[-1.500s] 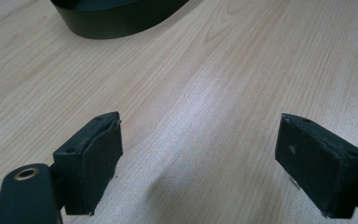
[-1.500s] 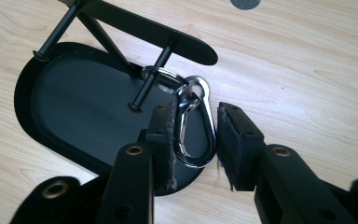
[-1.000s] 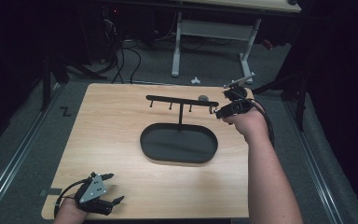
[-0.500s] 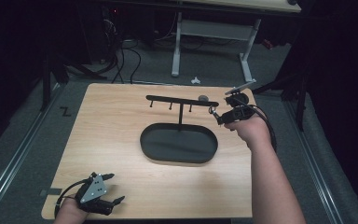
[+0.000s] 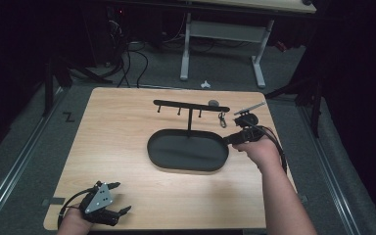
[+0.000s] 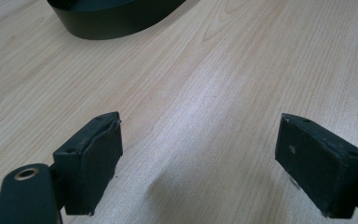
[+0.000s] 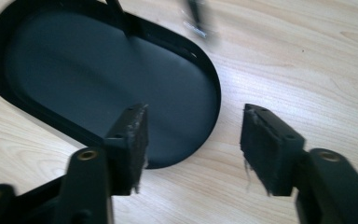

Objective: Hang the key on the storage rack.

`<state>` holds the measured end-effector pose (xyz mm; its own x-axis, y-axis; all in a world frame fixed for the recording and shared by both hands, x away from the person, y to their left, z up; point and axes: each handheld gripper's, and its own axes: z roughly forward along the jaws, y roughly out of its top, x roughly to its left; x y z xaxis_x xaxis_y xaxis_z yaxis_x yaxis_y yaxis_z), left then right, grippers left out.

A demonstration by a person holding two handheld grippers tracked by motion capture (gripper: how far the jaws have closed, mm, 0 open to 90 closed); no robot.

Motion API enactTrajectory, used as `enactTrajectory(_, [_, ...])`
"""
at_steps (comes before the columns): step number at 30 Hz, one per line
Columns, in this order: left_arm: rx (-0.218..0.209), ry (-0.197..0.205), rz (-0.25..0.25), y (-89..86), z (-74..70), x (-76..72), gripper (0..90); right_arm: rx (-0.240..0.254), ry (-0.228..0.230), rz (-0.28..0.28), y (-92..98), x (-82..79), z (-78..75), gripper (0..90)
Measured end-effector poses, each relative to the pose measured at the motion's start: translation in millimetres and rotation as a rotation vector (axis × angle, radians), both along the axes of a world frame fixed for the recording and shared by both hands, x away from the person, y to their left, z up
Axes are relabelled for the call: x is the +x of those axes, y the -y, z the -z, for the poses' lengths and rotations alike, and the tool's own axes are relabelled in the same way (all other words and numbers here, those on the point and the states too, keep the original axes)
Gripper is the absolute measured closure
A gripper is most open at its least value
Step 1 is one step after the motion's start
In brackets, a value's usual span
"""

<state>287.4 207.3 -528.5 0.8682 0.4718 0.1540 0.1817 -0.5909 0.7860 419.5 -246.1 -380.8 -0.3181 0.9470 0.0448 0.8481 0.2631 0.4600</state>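
Note:
A black oval tray lies mid-table, and a post rises from it to a black hook bar. A small metal clip hangs under the bar's right end, blurred in the right gripper view. My right gripper is open just beside the tray's right end, a little nearer than the clip. In the right gripper view this gripper holds nothing and the tray's rim runs under its jaws. My left gripper rests open at the near left corner, over bare wood.
The wooden table has bare room left of the tray. A small grey round piece sits at the bar's right end. Beyond the far edge are a white desk frame and cables on the floor.
My right gripper has drawn back from the bar's right end toward me and down to the tray's right end. The clip hangs on the bar by itself. The left gripper has not moved.

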Motion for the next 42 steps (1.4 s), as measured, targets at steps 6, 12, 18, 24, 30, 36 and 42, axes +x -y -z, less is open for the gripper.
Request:
enactTrajectory(6, [0.001,-0.003,-0.002,0.4,0.6,-0.1,15.3,0.000,0.039,-0.021,-0.5,-13.6,24.5,34.6])
enactTrajectory(12, [0.010,0.000,0.002,0.5,0.4,0.2,15.3,-0.001,0.131,-0.020,7.7,-28.9,52.2,34.6])
enactTrajectory(18, [0.012,-0.002,0.001,0.7,1.0,1.2,15.4,0.020,0.167,0.011,14.4,-47.7,79.5,31.8])
enactTrajectory(24, [0.007,-0.003,-0.009,-0.1,1.2,2.3,15.4,0.035,0.228,0.003,14.4,-73.5,103.3,30.4])
enactTrajectory(30, [-0.036,-0.004,-0.013,-3.6,-0.4,2.3,15.4,0.032,0.324,-0.011,8.6,-108.2,122.6,30.7])
enactTrajectory(36, [-0.071,0.006,-0.036,-5.2,-2.3,2.2,15.4,0.106,0.418,0.052,12.4,-150.9,133.7,32.3])
enactTrajectory(42, [-0.071,0.017,-0.037,-4.1,-3.9,2.3,15.4,0.066,0.393,0.032,10.6,-156.2,143.2,31.6])
